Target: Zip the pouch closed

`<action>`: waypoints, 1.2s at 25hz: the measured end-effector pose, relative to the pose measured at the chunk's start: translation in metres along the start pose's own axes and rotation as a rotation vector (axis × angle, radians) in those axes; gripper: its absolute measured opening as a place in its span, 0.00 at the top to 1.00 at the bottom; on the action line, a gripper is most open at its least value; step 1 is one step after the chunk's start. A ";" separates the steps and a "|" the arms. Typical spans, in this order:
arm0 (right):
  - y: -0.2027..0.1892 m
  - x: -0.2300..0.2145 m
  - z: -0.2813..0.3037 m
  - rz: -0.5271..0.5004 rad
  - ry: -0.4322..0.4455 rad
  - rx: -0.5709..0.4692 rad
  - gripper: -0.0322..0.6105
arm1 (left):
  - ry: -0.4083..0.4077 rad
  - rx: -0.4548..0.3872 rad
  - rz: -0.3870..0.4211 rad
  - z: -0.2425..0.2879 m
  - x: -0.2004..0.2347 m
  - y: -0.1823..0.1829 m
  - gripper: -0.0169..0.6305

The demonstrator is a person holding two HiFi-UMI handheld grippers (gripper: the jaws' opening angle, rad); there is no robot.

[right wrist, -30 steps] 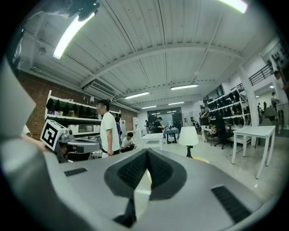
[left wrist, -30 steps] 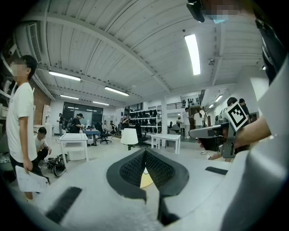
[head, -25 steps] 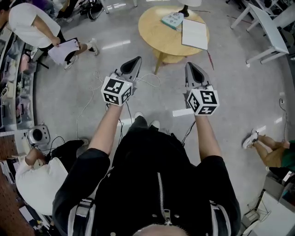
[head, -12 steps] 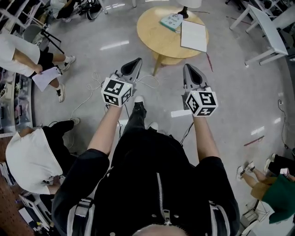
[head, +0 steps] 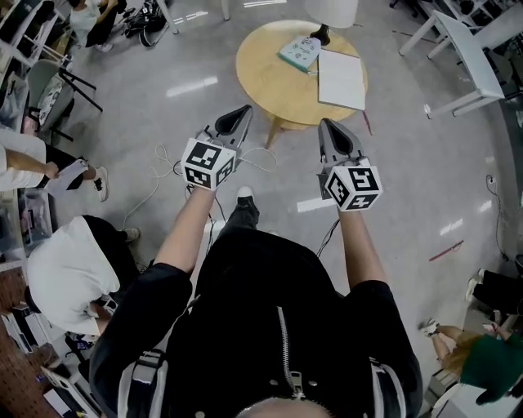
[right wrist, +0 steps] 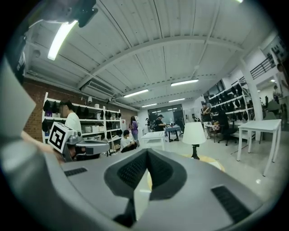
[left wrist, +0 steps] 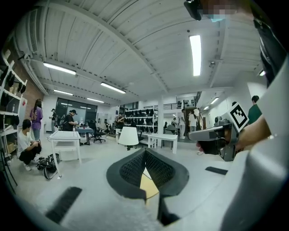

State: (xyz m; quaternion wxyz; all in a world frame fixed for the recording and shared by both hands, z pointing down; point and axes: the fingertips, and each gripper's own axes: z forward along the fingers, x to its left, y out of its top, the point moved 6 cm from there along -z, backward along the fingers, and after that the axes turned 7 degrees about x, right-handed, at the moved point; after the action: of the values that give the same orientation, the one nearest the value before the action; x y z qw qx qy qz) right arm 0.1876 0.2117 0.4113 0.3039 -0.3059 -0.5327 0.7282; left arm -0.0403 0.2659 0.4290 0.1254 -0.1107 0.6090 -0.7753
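Observation:
A teal pouch [head: 299, 51] lies on the far side of a round wooden table [head: 261, 73], beside a white pad [head: 341, 79]; from here I cannot tell how its zip stands. My left gripper [head: 243, 110] is held over the floor short of the table's near edge, jaws shut and empty. My right gripper [head: 327, 125] is level with it, also shut with nothing held. In the left gripper view the dark pads of the left gripper [left wrist: 145, 151] meet. In the right gripper view the right gripper [right wrist: 147, 151] shows the same.
A lamp [head: 327, 12] stands at the table's back edge. White cables [head: 163, 167] trail on the floor near the left gripper. One person crouches at the left [head: 69, 265]. White tables [head: 470, 57] stand at the upper right. A strip of white tape [head: 310, 204] lies on the floor.
Both grippers have moved forward toward the round table, which now sits nearer in the head view. The people at the left have shifted. Both grippers stay shut.

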 end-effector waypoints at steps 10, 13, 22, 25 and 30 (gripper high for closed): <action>0.033 -0.005 0.098 0.009 -0.085 0.003 0.95 | -0.110 0.017 0.019 0.059 0.097 0.011 0.96; 0.035 -0.008 0.114 0.024 -0.110 0.005 0.95 | -0.140 0.030 0.019 0.076 0.115 0.011 0.96; 0.032 -0.041 0.151 0.064 -0.174 0.038 0.95 | -0.200 0.048 0.015 0.133 0.150 0.014 0.96; 0.033 -0.056 0.165 0.075 -0.190 0.039 0.95 | -0.214 0.055 0.014 0.154 0.158 0.016 0.96; 0.039 -0.092 0.192 0.098 -0.213 0.039 0.95 | -0.233 0.069 0.015 0.196 0.171 0.021 0.96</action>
State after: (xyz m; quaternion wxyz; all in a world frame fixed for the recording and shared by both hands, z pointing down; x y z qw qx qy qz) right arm 0.0932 0.0181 0.4319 0.2157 -0.2466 -0.5321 0.7807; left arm -0.1372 0.0248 0.4572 0.2048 -0.1909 0.5642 -0.7767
